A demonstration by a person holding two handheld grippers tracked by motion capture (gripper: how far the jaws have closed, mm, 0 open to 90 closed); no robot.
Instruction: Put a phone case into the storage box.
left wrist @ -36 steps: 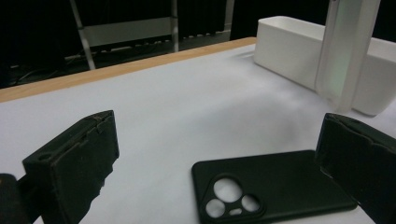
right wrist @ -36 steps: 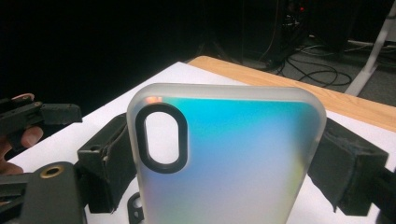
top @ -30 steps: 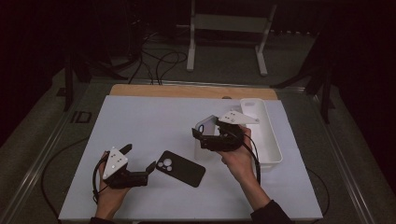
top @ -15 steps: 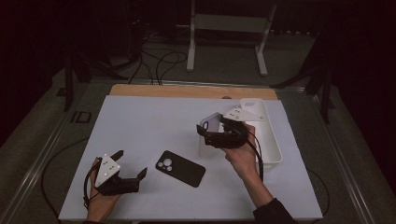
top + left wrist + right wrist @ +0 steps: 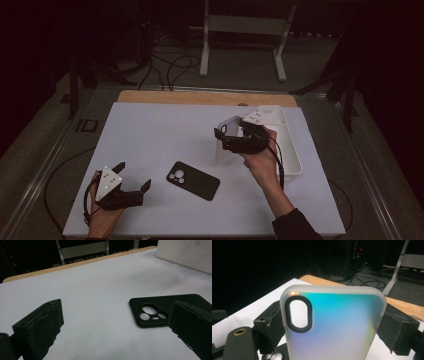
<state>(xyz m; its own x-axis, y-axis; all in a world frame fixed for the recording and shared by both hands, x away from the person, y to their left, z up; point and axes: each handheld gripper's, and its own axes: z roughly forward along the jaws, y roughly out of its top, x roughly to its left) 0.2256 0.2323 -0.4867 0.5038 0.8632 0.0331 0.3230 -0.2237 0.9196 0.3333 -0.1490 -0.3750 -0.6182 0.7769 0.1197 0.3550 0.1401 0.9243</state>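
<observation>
You've got a white tray (image 5: 292, 162) at the worktop's (image 5: 165, 135) right edge, w/ a wooden strip (image 5: 200, 98) along the far side. Beyond it: white metal stand (image 5: 245, 30) and black cables (image 5: 170, 65) on the floor.

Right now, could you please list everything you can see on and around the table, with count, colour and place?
Phone case: one, black, flat on the table mat between the two grippers.
Translucent case: one, frosted with a blue-green sheen, held upright in the right gripper.
Tray: one, white, right side of the mat.
Mat: one, white, covering the table.
Wooden edge: one, tan, far side of the table.
Stand: one, white, on the floor beyond.
Left gripper: black, open, near left.
Right gripper: black, clamping the translucent case.
</observation>
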